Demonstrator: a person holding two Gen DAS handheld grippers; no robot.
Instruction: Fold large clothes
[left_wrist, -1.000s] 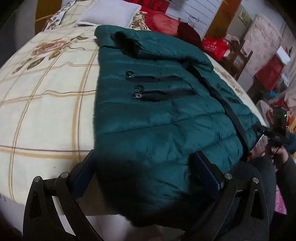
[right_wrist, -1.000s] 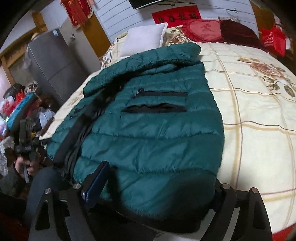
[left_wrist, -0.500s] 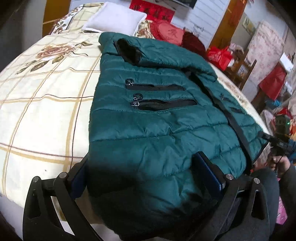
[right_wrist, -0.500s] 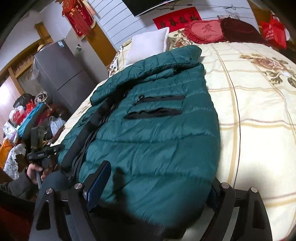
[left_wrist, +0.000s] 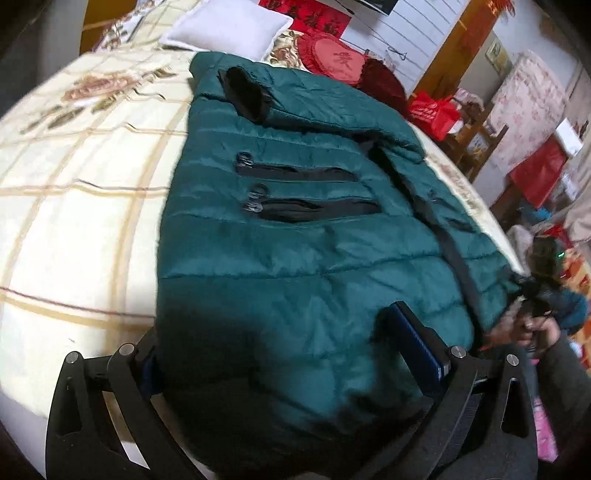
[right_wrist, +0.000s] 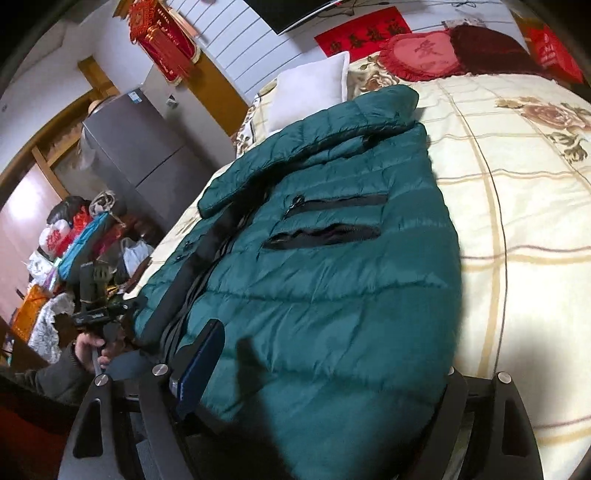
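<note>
A dark green puffer jacket (left_wrist: 295, 251) lies flat on the bed, sleeves folded in, black zip pockets facing up, collar toward the pillows. It also shows in the right wrist view (right_wrist: 332, 266). My left gripper (left_wrist: 291, 354) is open wide, its jaws on either side of the jacket's near hem; the left finger is mostly hidden under the fabric. My right gripper (right_wrist: 325, 369) is open the same way at the hem, its blue pad (right_wrist: 201, 365) showing at the left. Each view shows the other gripper in a hand at the jacket's far corner.
The cream floral bedspread (left_wrist: 81, 192) lies bare left of the jacket. A white pillow (left_wrist: 225, 29) and red cushions (right_wrist: 421, 51) sit at the head. A grey fridge (right_wrist: 136, 147) and piled bags (right_wrist: 74, 236) stand beside the bed.
Both grippers have risen and tilted back a little, so more of the room and the head of the bed shows. The jacket hem stays between the open jaws.
</note>
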